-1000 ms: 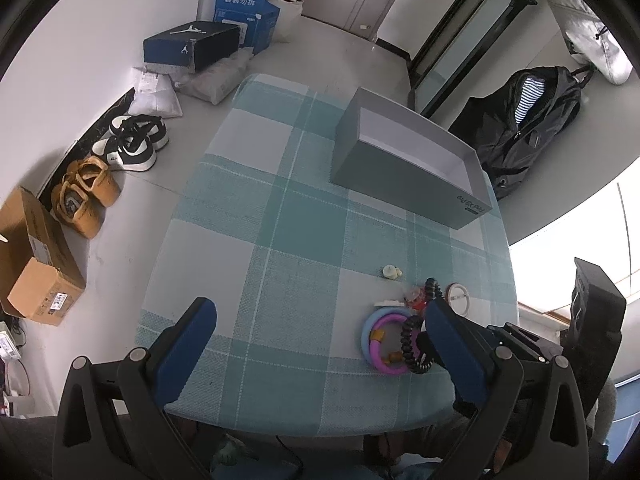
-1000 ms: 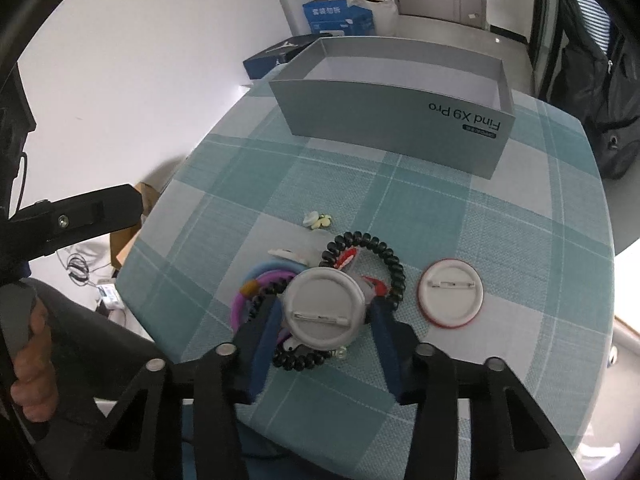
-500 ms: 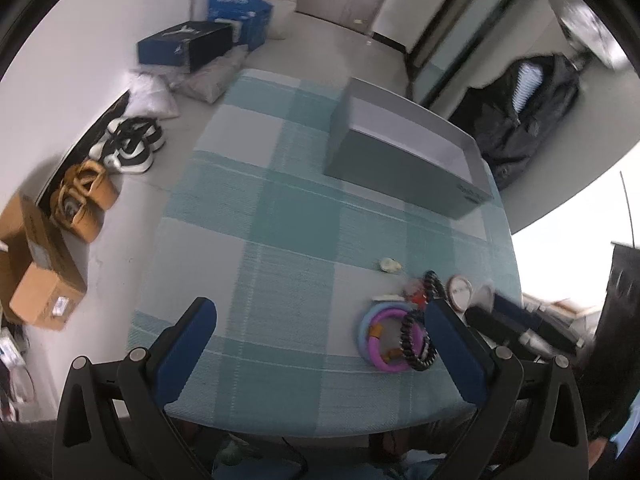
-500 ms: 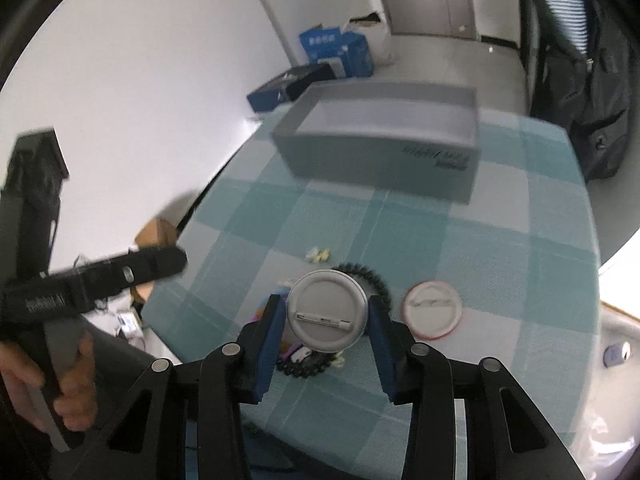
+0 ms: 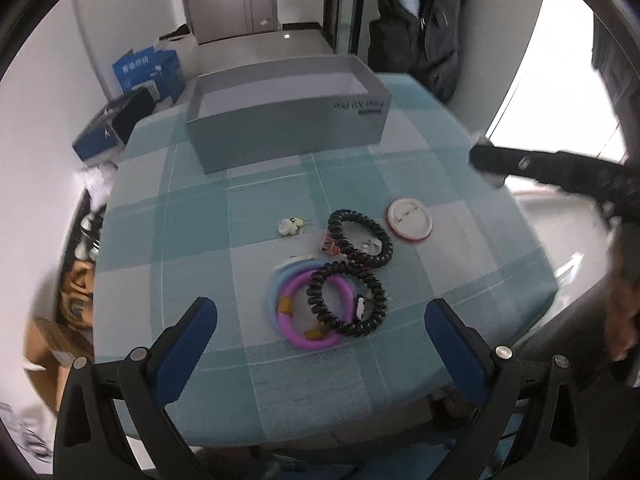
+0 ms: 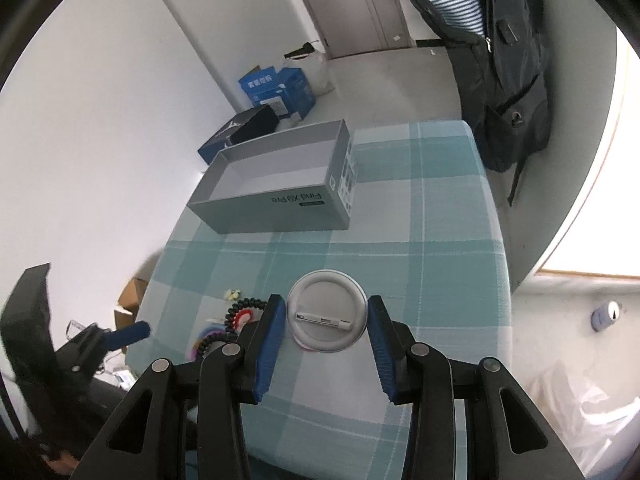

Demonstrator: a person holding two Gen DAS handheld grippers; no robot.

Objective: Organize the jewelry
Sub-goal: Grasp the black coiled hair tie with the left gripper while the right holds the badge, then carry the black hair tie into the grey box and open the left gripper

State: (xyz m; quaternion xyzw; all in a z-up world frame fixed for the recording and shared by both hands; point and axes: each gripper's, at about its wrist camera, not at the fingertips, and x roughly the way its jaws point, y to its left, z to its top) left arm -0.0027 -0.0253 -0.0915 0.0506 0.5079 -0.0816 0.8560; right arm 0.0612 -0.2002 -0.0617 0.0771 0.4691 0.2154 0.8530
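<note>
Our right gripper (image 6: 326, 322) clamps a round white pin badge (image 6: 326, 310) by its rim, back side up, held above the checked tablecloth (image 6: 420, 248). The open grey box (image 6: 276, 180) stands at 11 o'clock from it. Our left gripper (image 5: 320, 332) hangs wide and empty over the bracelets (image 5: 316, 308) and 2 black coil bands (image 5: 360, 240); a second badge (image 5: 409, 222) lies at 1 o'clock.

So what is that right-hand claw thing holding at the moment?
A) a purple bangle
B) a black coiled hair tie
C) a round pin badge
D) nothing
C: the right gripper is clamped on a round pin badge, its back with the pin clasp facing the camera.
</note>
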